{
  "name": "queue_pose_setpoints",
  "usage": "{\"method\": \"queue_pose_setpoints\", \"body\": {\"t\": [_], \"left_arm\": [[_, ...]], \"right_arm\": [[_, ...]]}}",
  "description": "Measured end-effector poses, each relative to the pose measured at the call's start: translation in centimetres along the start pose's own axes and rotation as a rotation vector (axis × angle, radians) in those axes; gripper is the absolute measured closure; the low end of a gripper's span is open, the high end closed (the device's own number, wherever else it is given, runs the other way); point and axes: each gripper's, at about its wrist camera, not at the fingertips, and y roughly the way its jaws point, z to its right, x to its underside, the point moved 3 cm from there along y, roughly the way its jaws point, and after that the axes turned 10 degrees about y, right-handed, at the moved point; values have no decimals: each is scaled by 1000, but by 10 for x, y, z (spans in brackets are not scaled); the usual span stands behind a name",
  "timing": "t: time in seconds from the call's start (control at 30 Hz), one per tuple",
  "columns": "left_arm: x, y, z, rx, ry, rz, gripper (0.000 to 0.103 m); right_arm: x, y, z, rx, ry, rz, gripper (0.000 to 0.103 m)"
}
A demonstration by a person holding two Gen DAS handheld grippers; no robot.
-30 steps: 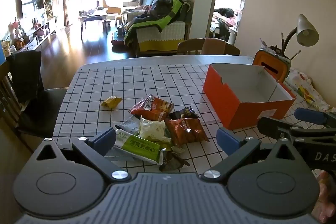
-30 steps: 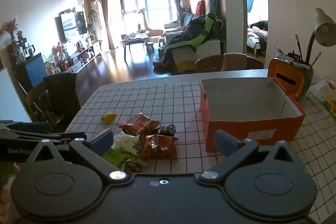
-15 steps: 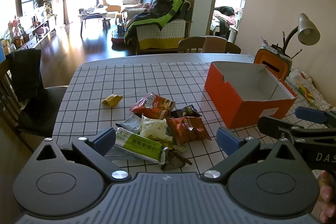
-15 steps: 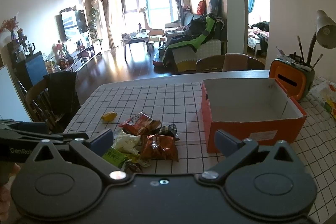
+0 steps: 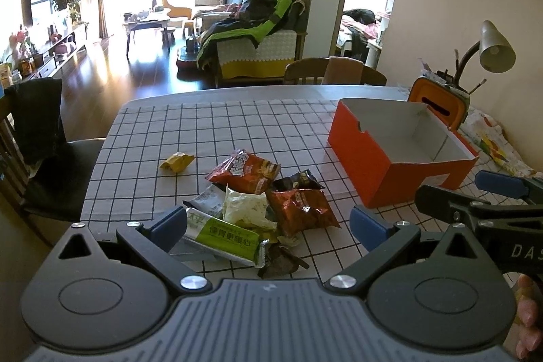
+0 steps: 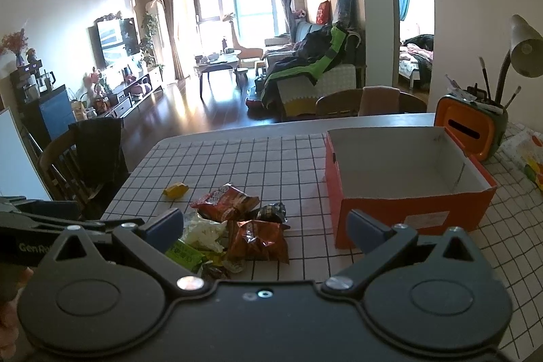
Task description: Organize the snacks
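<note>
Two grippers, both held above the near edge of the table and both with fingers spread wide, nothing between them. We have the left gripper (image 5: 268, 223) poised over the snack pile, its left fingertip just beside the green-labelled bar (image 5: 222, 238), which lies nearest us. The right gripper (image 6: 266, 224) frames the same heap from a little further right, and we also catch it at the right edge of the left wrist view (image 5: 475, 195).

We see the pile near the front edge of the checked tablecloth (image 5: 237, 124): a pale cream packet (image 5: 246, 207), an orange-red crisp bag (image 5: 300, 206) to its right, a red crisp bag (image 5: 246, 172) behind, and a small dark packet (image 5: 298, 180) tucked between the two red ones. We spot one yellow wrapper (image 5: 176, 162) lying apart, toward the table's left edge.

We find the orange box (image 6: 407, 212) open and white inside, on the right side of the table, well apart from the pile. Behind it, at the far right corner, stand an orange pen holder (image 6: 470, 131) and a desk lamp (image 6: 524, 46).
</note>
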Motion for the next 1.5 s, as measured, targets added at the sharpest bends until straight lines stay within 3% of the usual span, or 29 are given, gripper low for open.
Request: {"method": "queue_pose_setpoints", "body": {"t": [0.33,0.63,1.0,1.33,1.5], "left_arm": [[0,24,-9,-26,-29,-84,0],[11,59,-34,-40,-166,-173,0],[30,126,-65,-64,-398,-416,1],[39,175,-85,-154,-626,-578,5],[48,187,-88,-204,-693,-648,6]], "right_arm": [[-8,26,0,-44,-20,-41,1],[-2,73,2,-104,-189,-128,3],[17,151,-12,-214,-577,-257,17],[37,200,-27,-322,-994,-364,29],[43,212,-29,-374,-1098,-426,31]]}}
